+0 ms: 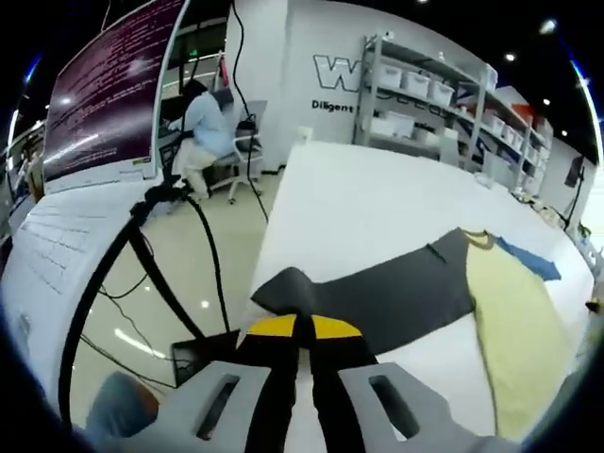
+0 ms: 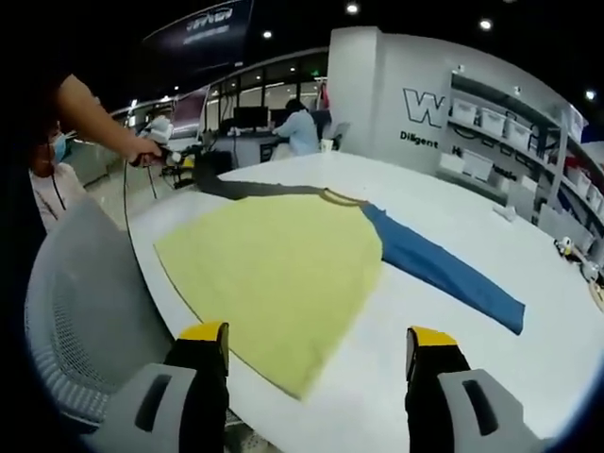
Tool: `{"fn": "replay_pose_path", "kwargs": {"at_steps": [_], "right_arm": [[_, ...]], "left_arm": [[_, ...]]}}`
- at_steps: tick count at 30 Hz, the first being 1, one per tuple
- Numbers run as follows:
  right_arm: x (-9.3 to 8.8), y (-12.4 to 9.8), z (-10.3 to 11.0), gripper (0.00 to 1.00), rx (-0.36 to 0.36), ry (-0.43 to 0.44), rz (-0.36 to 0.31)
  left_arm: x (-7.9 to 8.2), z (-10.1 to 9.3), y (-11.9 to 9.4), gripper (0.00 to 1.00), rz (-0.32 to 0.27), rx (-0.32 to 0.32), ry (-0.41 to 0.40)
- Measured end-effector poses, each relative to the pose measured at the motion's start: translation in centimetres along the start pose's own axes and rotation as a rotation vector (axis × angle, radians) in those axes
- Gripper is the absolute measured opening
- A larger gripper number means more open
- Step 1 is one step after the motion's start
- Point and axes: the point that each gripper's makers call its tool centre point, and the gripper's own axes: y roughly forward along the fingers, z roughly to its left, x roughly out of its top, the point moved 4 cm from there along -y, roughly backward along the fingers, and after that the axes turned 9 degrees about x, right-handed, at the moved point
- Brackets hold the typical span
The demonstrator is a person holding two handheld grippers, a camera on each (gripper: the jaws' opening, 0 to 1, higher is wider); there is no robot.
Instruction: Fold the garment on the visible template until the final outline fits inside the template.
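A shirt lies flat on the white table [image 2: 528, 245]. It has a yellow body [image 2: 274, 274], a grey sleeve [image 2: 250, 189] and a blue sleeve [image 2: 444, 269]. In the left gripper view the grey sleeve [image 1: 377, 293] runs from the yellow body [image 1: 514, 330] towards my left gripper [image 1: 303, 327]. Its jaws are shut together on the sleeve's cuff at the table's edge. The right gripper view shows that left gripper [image 2: 159, 151] in a person's hand at the sleeve's far end. My right gripper [image 2: 316, 342] is open wide just before the yellow hem, with nothing between its fingers.
A grey mesh chair [image 2: 80, 311] stands against the table's near left edge. A large monitor [image 1: 113, 85] and black cables [image 1: 142, 236] are beside the left gripper. A seated person [image 1: 203, 132] works at a desk behind. Shelves with bins [image 1: 434, 94] line the back wall.
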Motion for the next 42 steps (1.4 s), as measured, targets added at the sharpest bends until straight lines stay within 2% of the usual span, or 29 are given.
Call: {"fn": "replay_pose_path", "kwargs": {"at_steps": [8, 10, 16, 20, 26, 30, 36, 42], "right_arm": [[0.4, -0.7, 0.0, 0.82, 0.007, 0.022, -0.075], [0.4, -0.9, 0.0, 0.83, 0.015, 0.015, -0.091], [0.3, -1.3, 0.1, 0.94, 0.028, 0.029, -0.121], [0.3, -1.5, 0.0, 0.94, 0.027, 0.025, -0.13], [0.4, -1.7, -0.3, 0.94, 0.04, 0.011, -0.141], [0.7, -1.8, -0.6, 0.96, 0.047, 0.007, -0.151], [1.1, -2.1, -0.6, 0.99, 0.059, -0.007, -0.17], [1.0, -2.6, -0.6, 0.99, 0.056, -0.001, -0.181]], "left_arm": [[3.1, -1.4, -1.0, 0.02, -0.033, -0.029, 0.008], [3.7, -2.0, -1.4, 0.02, -0.04, -0.042, 0.031], [5.6, -3.4, -2.0, 0.02, -0.068, -0.081, 0.047], [7.4, -4.1, -2.2, 0.02, -0.1, -0.093, 0.026], [10.8, -5.4, -2.5, 0.02, -0.154, -0.109, 0.007], [13.4, -6.9, -2.9, 0.02, -0.198, -0.134, -0.007], [17.3, -10.0, -3.3, 0.01, -0.269, -0.212, -0.041], [20.5, -12.9, -4.0, 0.01, -0.352, -0.299, -0.011]]}}
